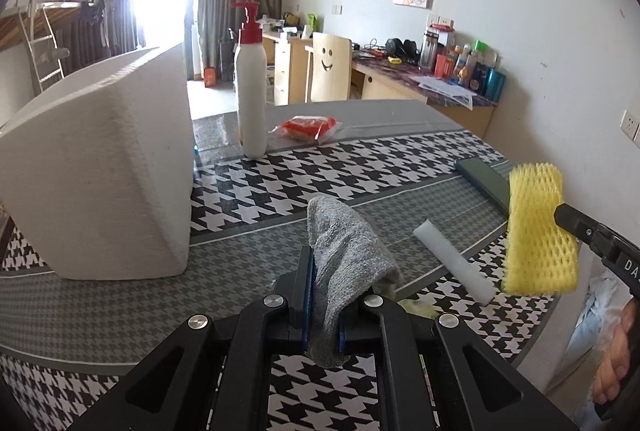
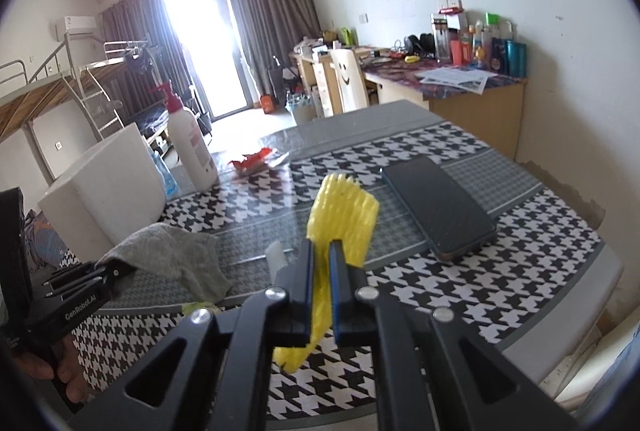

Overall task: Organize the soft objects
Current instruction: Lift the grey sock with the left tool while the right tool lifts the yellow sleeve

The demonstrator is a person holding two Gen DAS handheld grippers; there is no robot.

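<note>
My left gripper point(image 1: 325, 295) is shut on a grey sock point(image 1: 348, 259), which hangs above the houndstooth table point(image 1: 280, 175). My right gripper point(image 2: 320, 283) is shut on a yellow foam net sleeve point(image 2: 344, 215), also held off the table. In the left wrist view the yellow net point(image 1: 540, 231) hangs at the right with the right gripper's finger behind it. In the right wrist view the grey sock point(image 2: 176, 255) shows at the left, in the left gripper point(image 2: 116, 273). A white foam stick point(image 1: 456, 259) lies on the table between the two.
A white foam box point(image 1: 104, 167) stands at the left, and a white pump bottle point(image 1: 251, 87) with a red top beyond it. A red snack packet point(image 1: 308, 127) lies past the bottle. A dark phone point(image 2: 436, 207) lies at the right. A chair and cluttered desks stand behind the table.
</note>
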